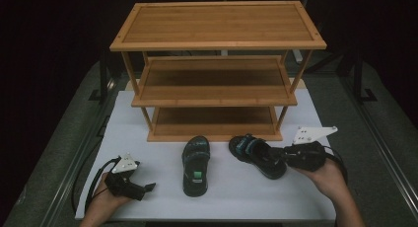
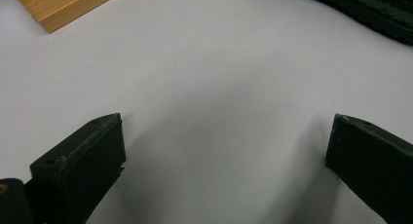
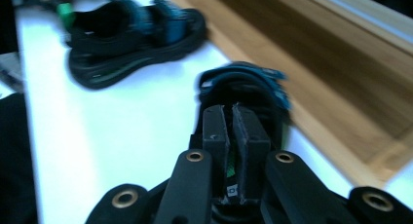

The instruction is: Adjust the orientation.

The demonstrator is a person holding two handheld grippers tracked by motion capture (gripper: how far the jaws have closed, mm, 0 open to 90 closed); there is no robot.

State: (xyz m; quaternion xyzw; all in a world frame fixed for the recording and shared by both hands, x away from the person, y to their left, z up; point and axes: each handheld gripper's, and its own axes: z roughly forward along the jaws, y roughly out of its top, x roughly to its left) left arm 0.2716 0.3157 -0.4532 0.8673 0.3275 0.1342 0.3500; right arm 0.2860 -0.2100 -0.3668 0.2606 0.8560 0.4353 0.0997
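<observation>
Right claw: pinched nearly shut on the heel end of the right-hand sandal, which lies on the white desk just in front of the rack's bottom tier; gripping the heel probably lets the shoe be lifted and slid in toe-first.
Left claw: jaws wide apart with nothing between them, resting low at the desk's near left corner, apparently waiting its turn.
Other sandal: flat on its sole near the desk's middle, toe toward the rack, apart from both claws.
Wooden shoe rack: three bare tiers at the far side of the desk, the likely destination.
Right gripper view adds: the two pads close together with a thin green-tagged strip of the sandal clamped between them.
Left gripper view adds: bare desk between the spread jaws, a rack corner and a dark sole edge beyond.
High view adds: how shoes, rack and both hands sit relative to each other.
</observation>
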